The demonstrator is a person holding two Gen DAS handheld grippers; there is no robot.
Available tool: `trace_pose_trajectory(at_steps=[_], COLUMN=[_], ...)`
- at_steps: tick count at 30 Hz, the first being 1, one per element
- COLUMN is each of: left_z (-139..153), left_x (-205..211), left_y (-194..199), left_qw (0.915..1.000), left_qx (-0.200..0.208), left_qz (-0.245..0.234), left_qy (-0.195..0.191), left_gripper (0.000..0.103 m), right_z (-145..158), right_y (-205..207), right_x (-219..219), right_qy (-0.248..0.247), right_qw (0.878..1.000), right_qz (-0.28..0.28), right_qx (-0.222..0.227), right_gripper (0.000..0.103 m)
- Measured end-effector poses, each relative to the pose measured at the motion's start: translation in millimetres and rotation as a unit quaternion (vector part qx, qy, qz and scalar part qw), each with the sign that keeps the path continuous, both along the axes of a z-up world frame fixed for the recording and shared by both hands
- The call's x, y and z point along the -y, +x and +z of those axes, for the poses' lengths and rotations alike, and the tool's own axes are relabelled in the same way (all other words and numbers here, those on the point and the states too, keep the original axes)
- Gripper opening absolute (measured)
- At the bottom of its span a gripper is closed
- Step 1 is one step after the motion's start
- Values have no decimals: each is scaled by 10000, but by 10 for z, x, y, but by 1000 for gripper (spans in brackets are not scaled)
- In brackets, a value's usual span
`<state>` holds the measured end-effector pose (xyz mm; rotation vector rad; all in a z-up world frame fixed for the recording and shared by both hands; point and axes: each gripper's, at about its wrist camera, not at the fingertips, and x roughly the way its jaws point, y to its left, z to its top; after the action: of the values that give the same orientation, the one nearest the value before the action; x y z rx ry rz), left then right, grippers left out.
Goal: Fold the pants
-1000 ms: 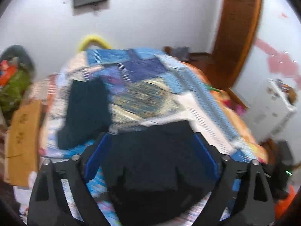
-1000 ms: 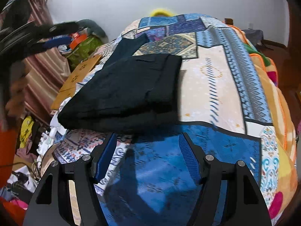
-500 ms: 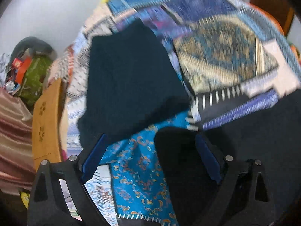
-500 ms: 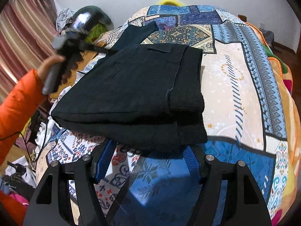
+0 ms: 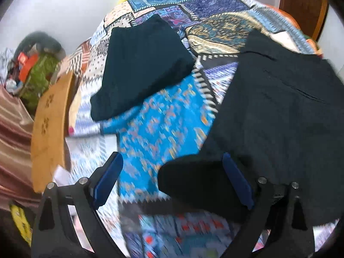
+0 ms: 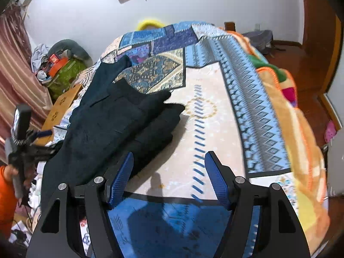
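Bedspread [image 6: 215, 129]: pants [image 6: 120, 129] left of spread right gripper [image 6: 168, 172] (apparently untouched).

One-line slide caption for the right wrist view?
Open right tool over patterned blanket, folded dark pants lying beside it.

Both cameras ride the tools, looking down along the bed [image 6: 215, 116] toward the far wall; both take in the dark pants [image 5: 279, 111], the left closer in.
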<state>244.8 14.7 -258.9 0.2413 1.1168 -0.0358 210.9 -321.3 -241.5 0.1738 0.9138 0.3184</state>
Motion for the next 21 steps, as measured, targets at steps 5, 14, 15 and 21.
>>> trace_pose_trajectory(at_steps=[5,14,15,21], left_z=[53,135,149,118], left_x=[8,314,335,84], left_y=[-356,-641,-656,-739], left_qw=[9980,9960,9967,9961], left_qx=[-53,137,231,471], left_qz=[86,-63,-152,76], left_qy=[-622,-879,-764,-743], left_gripper=[95,95,95,98], right_z=[238,182,133,-155], right_y=[-156,-466,-485,-475], right_x=[-47,-497,-547,-491], right_qy=[-116,-7,-62,-399], right_qw=[9992,9950,9943,9930], right_qz=[202,964,1041,1111], right_qx=[322,273,240,43], right_gripper=[65,65,66,64])
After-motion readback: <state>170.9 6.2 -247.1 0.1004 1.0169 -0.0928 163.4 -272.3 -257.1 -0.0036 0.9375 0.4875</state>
